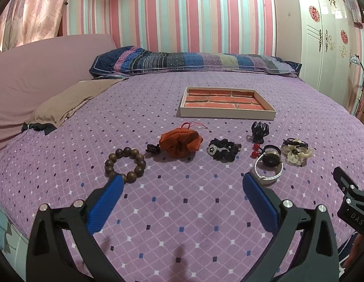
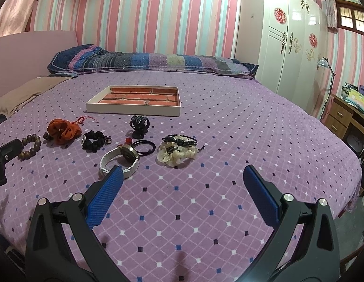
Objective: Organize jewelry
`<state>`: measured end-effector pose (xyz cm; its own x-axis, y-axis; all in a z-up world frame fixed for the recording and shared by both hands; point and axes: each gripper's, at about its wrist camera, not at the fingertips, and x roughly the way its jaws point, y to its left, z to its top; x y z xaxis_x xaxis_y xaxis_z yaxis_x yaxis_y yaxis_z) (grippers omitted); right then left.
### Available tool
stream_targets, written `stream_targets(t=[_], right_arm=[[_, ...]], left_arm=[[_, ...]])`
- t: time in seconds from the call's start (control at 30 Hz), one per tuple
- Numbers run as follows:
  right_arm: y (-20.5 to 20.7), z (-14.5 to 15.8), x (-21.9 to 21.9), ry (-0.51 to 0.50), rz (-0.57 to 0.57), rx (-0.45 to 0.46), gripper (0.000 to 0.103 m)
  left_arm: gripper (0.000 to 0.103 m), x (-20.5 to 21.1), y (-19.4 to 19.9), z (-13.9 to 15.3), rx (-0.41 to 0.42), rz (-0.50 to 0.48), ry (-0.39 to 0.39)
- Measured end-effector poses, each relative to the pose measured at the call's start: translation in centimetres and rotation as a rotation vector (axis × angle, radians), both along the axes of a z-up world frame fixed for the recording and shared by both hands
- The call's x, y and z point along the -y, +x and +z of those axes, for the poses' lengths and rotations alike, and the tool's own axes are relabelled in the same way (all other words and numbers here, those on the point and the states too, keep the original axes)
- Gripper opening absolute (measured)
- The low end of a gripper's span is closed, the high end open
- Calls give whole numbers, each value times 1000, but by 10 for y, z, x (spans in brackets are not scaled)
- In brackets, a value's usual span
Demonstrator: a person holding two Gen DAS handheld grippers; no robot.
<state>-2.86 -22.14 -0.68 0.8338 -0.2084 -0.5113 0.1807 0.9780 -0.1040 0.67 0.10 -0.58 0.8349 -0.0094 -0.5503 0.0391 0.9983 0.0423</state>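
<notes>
Both jaws are held wide: left hand-held gripper [image 1: 183,183], right hand-held gripper [image 2: 183,176], nothing gripped. Jewelry is strung mid-bed [image 1: 182,211] before the tray [image 1: 226,112]; bead bracelet [image 1: 125,164] and watch [image 2: 120,159] are partly hidden by fingertips.

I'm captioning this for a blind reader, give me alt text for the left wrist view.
The left gripper, open and empty, hovers over a purple bedspread facing a row of accessories: wooden bead bracelet, orange pouch, black scrunchie, white watch. An empty brick-print tray lies beyond.

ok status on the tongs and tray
Left tongs open, right tongs open, both empty. Tray empty, jewelry loose on bed. Path clear.
</notes>
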Motion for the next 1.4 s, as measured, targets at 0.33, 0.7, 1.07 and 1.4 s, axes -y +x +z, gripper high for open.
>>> stream_targets(t=[0.33,0.7,1.07,1.4], right_arm=[[2,-2,2,10,-1,-8,99],[2,-3,3,14,-2,-10,99],[2,-4,4,17,-2,-12,99],[4,-6,5,24,-2,-15,99]], left_arm=[[99,-1,0,0,-5,-1,-3],[99,-1,0,-2,-5,-2,-2],[99,-1,0,-2,-7,-2,-2],[99,-1,0,-3,-10,-3,1]])
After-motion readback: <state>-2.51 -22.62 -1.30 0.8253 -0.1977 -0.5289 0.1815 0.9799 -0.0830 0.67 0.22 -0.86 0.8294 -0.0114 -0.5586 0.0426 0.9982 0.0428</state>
